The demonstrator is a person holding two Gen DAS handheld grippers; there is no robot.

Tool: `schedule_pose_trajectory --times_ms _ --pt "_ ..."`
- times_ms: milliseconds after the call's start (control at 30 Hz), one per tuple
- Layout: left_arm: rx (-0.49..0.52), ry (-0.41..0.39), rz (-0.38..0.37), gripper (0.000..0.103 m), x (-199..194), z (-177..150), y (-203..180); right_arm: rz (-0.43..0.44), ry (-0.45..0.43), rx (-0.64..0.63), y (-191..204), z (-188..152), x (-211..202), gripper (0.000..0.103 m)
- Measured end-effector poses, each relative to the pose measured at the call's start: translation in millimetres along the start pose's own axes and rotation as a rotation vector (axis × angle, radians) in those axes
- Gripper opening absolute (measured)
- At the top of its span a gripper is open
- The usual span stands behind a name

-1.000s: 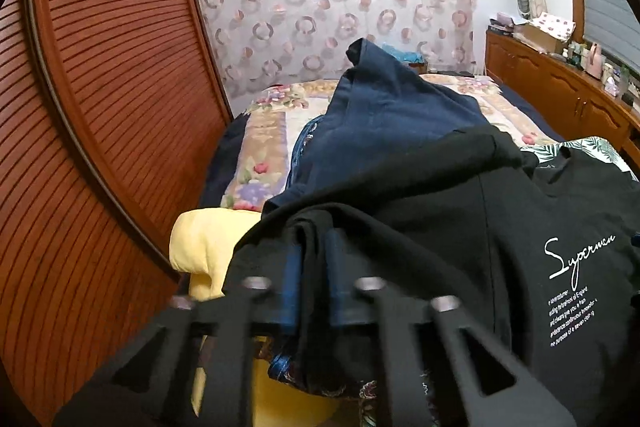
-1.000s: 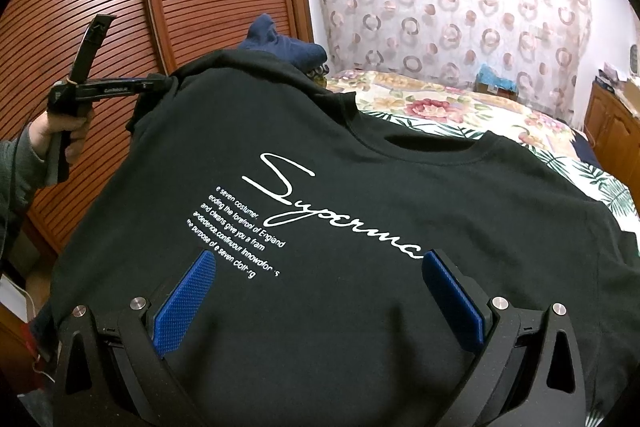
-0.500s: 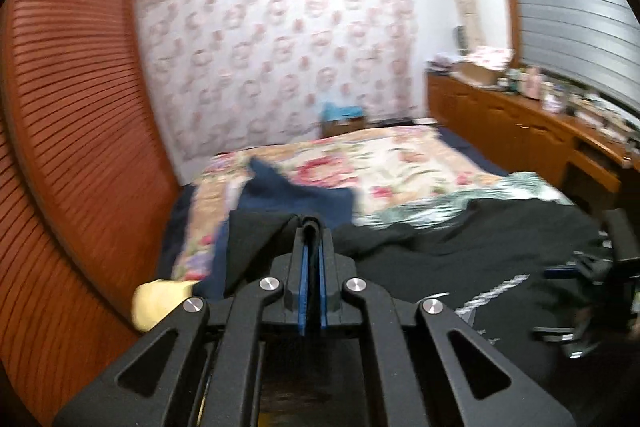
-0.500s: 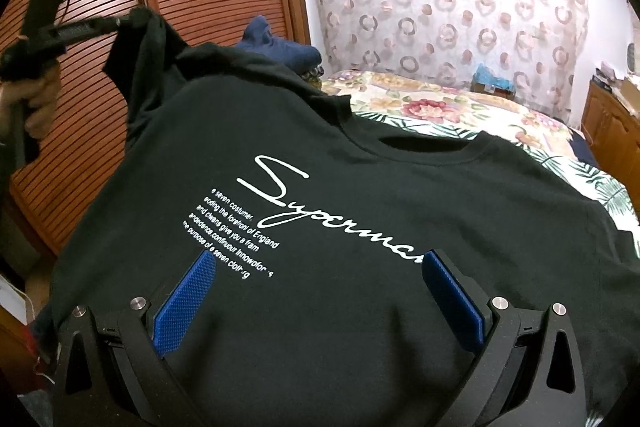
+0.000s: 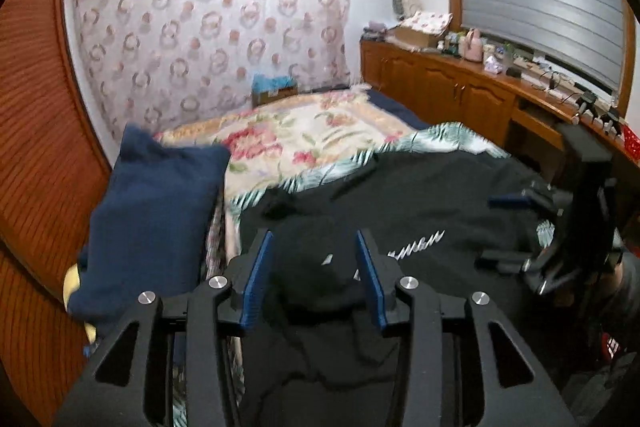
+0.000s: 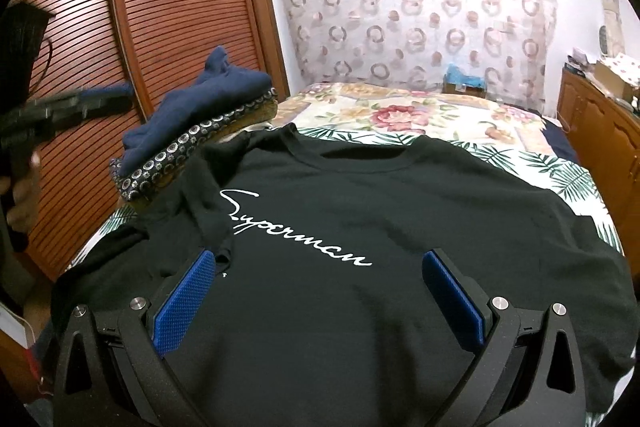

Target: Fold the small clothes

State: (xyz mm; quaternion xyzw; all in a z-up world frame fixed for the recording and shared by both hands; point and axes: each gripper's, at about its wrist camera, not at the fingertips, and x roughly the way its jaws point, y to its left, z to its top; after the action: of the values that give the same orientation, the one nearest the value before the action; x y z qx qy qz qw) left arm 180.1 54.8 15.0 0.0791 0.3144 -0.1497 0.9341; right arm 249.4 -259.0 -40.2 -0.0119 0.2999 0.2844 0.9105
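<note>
Black T-shirt (image 6: pixel 360 227) lies face-up on the bed (image 6: pixel 400 115), collar toward 12 o'clock, white script print across the chest. Its sleeve (image 6: pixel 200 195) at 9 o'clock is turned in over the body, loosely bunched.

Left gripper (image 5: pixel 314 267): jaws have just been opening, now partly apart, with bunched black cloth lying between the pads, not pressed.

Right gripper (image 6: pixel 320 291): wide open over the chest, holding nothing.

Folded stack (image 6: pixel 192 131) sits at 10 o'clock.

Assessment: fabric is light, limp and drapes readily; it will slump unless pinched. Take hold at seams, at the hem or at a shoulder edge.
</note>
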Motion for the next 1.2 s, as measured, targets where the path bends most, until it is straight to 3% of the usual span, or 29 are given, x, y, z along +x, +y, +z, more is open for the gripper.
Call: schedule_pose_trajectory --times_ms 167,300,400,667,900,1000,1067,1133,1200 --pt "-0.055 0.066 0.022 0.060 7.5 -38.2 9.9 0.022 0.017 -0.021 6.3 3.1 3.2 0.103" --pt "-0.094 0.130 0.036 0.075 20.5 -71.0 19.6 0.065 0.039 -0.041 7.2 15.5 9.7 0.101" --pt "-0.115 0.174 0.035 0.077 29.9 -89.4 24.0 0.099 0.054 -0.061 5.0 28.7 17.9 0.096" --pt "-0.146 0.254 0.071 0.078 49.7 -117.7 35.2 0.240 0.151 -0.090 8.3 35.4 56.7 0.061" --pt "-0.174 0.245 0.075 0.085 49.4 -121.2 39.7 0.301 0.252 -0.113 22.3 33.4 90.9 0.049" --pt "-0.181 0.248 0.079 0.089 52.0 -121.1 41.0 0.301 0.284 -0.140 27.7 33.1 101.9 0.029" --pt "-0.184 0.249 0.083 0.090 53.2 -120.9 41.8 0.291 0.279 -0.153 26.0 35.5 105.3 0.012" --pt "-0.184 0.249 0.083 0.090 53.2 -120.7 42.2 0.308 0.262 -0.137 16.4 40.6 99.8 0.009" --pt "-0.184 0.248 0.083 0.090 53.2 -120.8 42.2 0.272 0.227 -0.117 9.4 48.0 92.2 0.008"
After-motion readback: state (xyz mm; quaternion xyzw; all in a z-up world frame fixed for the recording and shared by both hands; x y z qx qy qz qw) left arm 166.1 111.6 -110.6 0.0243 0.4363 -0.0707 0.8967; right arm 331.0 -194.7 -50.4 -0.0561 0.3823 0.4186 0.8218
